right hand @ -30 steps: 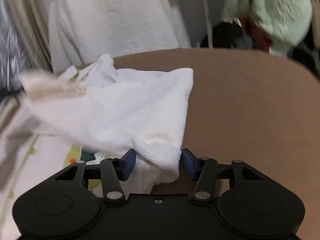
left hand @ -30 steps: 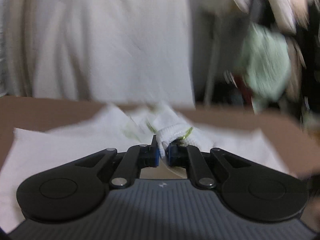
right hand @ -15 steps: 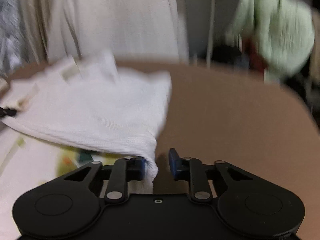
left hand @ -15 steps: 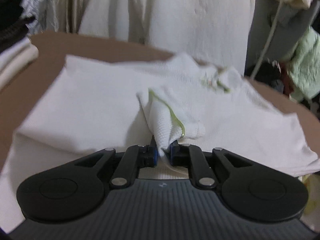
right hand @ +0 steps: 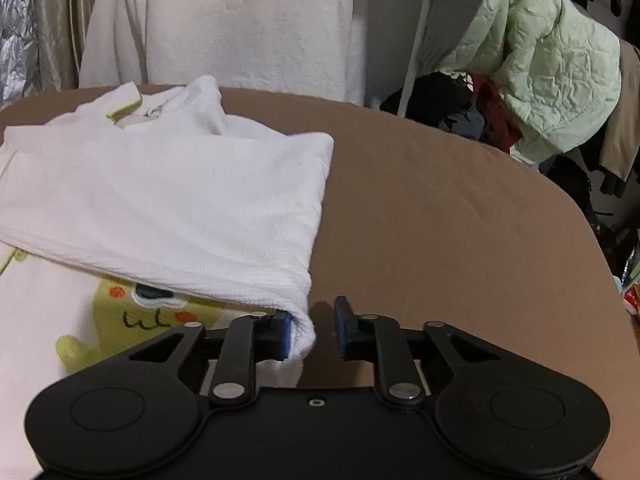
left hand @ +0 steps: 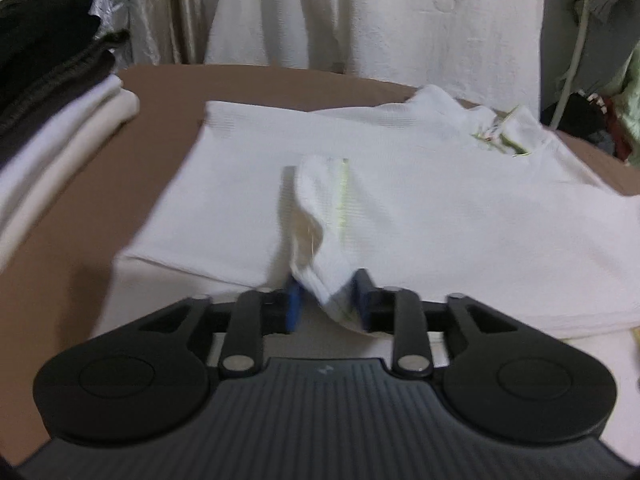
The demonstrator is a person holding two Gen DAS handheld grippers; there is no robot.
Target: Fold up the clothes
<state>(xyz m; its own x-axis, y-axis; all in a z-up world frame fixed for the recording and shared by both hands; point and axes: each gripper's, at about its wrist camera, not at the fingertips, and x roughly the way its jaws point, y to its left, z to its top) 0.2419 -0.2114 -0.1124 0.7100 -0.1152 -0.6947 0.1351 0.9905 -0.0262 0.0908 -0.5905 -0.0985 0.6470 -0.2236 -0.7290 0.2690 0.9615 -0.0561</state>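
Your left gripper (left hand: 326, 300), jaws parted, straddles a sleeve of the shirt (left hand: 400, 200) folded on the table (right hand: 440, 208); only your right gripper (right hand: 312, 330), also parted, shows a green print (right hand: 120, 320).

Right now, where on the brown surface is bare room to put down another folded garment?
The widest bare patch of the brown surface lies right of the white shirt, out to its rounded edge. A narrower strip separates the shirt from the folded stack. The left side is crowded.
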